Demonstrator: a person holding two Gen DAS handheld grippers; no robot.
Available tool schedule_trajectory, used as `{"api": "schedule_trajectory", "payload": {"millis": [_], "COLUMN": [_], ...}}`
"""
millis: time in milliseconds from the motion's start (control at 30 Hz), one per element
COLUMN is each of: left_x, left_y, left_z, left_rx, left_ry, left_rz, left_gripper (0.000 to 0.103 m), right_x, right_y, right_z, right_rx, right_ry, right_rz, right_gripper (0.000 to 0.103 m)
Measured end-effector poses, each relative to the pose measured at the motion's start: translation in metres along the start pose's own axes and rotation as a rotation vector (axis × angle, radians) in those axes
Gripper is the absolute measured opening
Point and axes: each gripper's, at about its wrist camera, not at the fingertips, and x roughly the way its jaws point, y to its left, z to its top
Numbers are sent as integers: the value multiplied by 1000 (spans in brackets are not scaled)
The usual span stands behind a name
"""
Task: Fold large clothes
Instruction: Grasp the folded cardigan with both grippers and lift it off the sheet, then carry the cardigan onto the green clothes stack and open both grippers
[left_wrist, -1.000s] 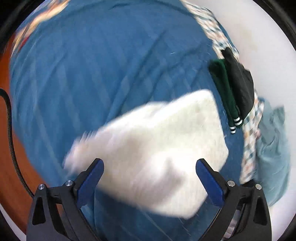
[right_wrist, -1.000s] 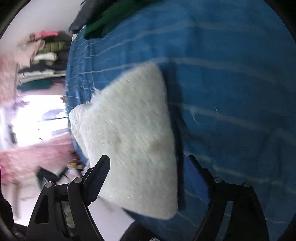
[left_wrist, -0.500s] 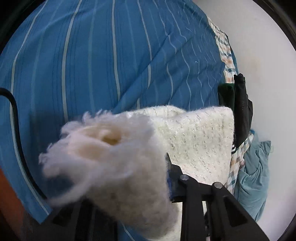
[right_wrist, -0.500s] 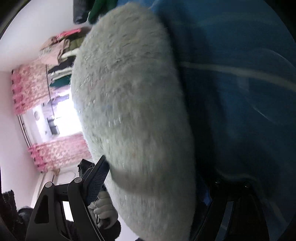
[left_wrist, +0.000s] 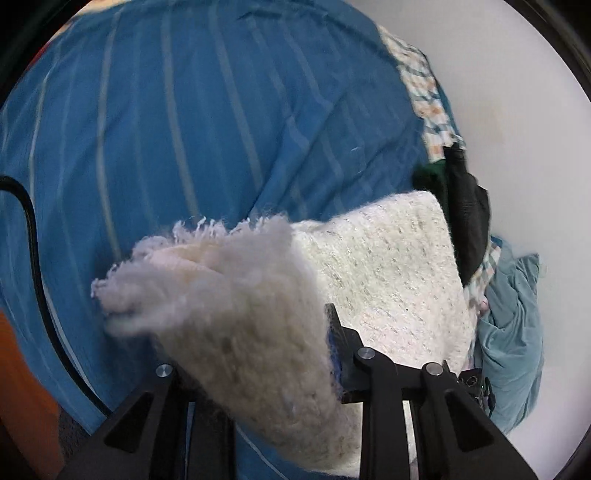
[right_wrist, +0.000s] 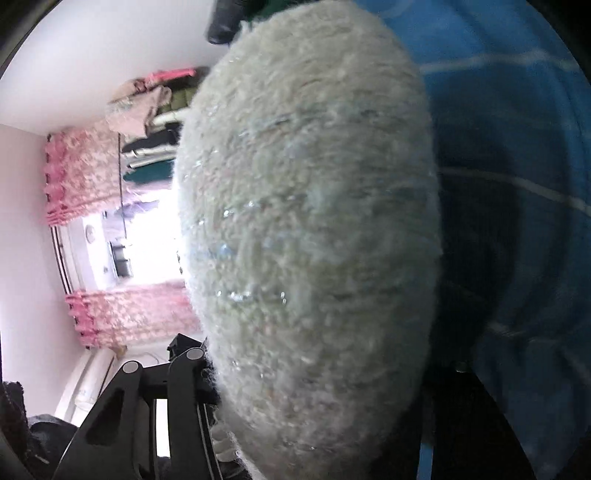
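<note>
Fluffy white sweater (right_wrist: 310, 229) (claw tips buried)

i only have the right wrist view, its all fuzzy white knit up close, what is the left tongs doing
Observer: The left tongs are shut on a lifted edge of the fluffy white knitted sweater.
Operator: what lies beyond it
Observer: The rest of the sweater rests on the blue striped bedsheet.
Operator: anything beside it
Observer: A crumpled light blue garment lies at the bed's edge by the white wall.
</note>
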Motion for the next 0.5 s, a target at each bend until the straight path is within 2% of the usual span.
{"api": "schedule_trajectory", "payload": {"millis": [267,500], "left_x": [-21,0], "left_y": [-78,-205], "left_z": [67,147], "left_rx": [153,307], "left_ry": [47,52], "left_rz": [-80,-215], "left_gripper": [22,22], "right_x": [-14,-54], "right_y": [82,174], "right_z": [22,87], "right_rx": [6,-71], "right_ry": [-122,-281], "right_rz": [31,46], "right_gripper": [54,54]}}
